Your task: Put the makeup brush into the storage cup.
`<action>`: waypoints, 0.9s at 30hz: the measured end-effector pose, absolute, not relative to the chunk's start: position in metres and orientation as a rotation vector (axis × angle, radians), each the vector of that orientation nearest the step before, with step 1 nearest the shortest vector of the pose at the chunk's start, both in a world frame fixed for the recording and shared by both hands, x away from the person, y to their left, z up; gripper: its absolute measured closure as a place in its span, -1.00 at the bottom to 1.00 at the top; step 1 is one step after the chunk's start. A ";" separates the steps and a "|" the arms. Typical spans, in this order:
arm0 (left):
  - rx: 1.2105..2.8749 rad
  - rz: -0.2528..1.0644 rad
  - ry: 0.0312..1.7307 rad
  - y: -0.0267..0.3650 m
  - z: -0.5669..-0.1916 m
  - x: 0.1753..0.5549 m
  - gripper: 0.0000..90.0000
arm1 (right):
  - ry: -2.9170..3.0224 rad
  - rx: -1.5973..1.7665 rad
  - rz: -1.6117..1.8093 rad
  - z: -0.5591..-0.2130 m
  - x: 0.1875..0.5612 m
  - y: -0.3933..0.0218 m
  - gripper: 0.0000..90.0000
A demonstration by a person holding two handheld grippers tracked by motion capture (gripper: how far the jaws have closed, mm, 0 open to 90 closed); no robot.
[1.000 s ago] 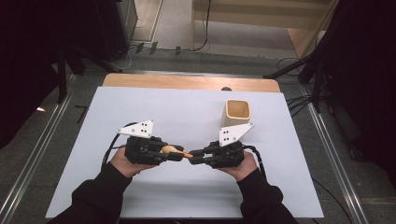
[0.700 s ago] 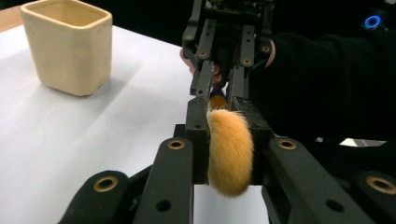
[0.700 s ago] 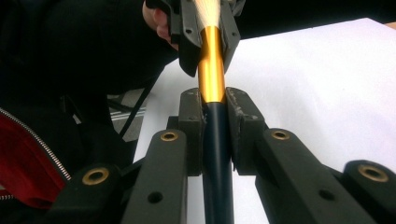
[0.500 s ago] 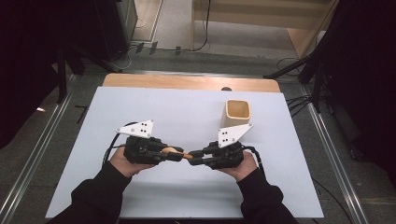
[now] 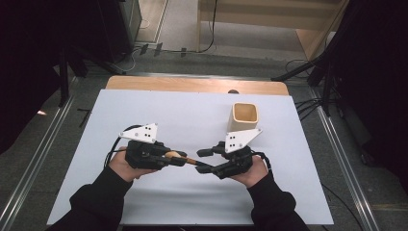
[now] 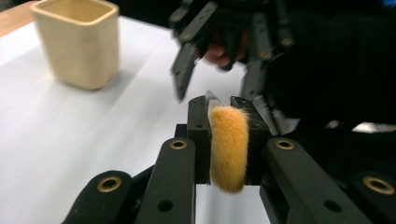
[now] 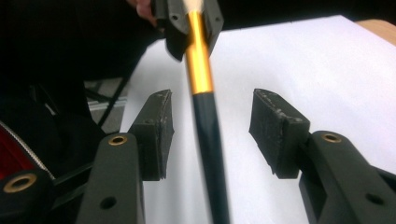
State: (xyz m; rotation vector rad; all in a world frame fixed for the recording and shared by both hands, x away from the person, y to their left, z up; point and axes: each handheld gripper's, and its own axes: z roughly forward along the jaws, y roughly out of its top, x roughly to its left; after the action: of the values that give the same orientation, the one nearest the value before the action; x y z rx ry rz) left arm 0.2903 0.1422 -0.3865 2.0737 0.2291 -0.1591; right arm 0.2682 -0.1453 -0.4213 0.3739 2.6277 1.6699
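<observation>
A brush with a fluffy orange-yellow head (image 6: 229, 144), a gold ferrule (image 7: 198, 65) and a dark handle (image 7: 210, 154) is held level above the white sheet. My left gripper (image 5: 180, 160) is shut on the brush head, which is squeezed between its pads (image 6: 199, 135). My right gripper (image 5: 203, 160) faces it from the right. Its jaws have just been opening and stand apart on either side of the handle, with the pads (image 7: 156, 133) clear of it. A cream square cup (image 5: 245, 118) stands upright behind the right gripper.
The white sheet (image 5: 192, 115) covers the table, with a wooden edge (image 5: 192, 85) at the far side. Metal rails run along both sides of the table on the floor. Cables lie on the floor beyond the far edge.
The right gripper's jaws have opened off the brush handle. The left gripper stays closed on the brush head. Both hands have kept their places.
</observation>
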 end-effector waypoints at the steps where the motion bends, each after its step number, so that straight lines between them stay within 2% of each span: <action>1: 2.096 -0.152 0.236 0.142 -0.385 0.291 0.76 | 2.631 0.374 1.653 -0.421 0.267 -0.145 0.02; 4: 2.142 -0.153 0.238 0.144 -0.381 0.292 0.76 | 2.652 0.386 1.572 -0.420 0.265 -0.144 -0.08; 10: 2.197 -0.114 0.257 0.144 -0.377 0.294 0.76 | 2.679 0.396 1.509 -0.422 0.265 -0.140 -0.07; 16: 2.231 -0.219 0.296 0.135 -0.381 0.299 0.76 | 2.743 0.419 1.427 -0.428 0.266 -0.129 0.04; 22: 2.260 -0.236 0.264 0.125 -0.383 0.298 0.76 | 2.779 0.408 1.419 -0.430 0.268 -0.122 0.16; 27: 2.272 -0.246 0.248 0.123 -0.384 0.297 0.76 | 2.802 0.396 1.407 -0.431 0.268 -0.117 0.35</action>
State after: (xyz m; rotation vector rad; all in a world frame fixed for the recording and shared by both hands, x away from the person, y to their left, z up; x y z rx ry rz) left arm 0.2967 0.1228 -0.3839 2.2724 0.2484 -0.2456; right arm 0.2680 -0.1168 -0.4306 0.3956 2.8023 1.4074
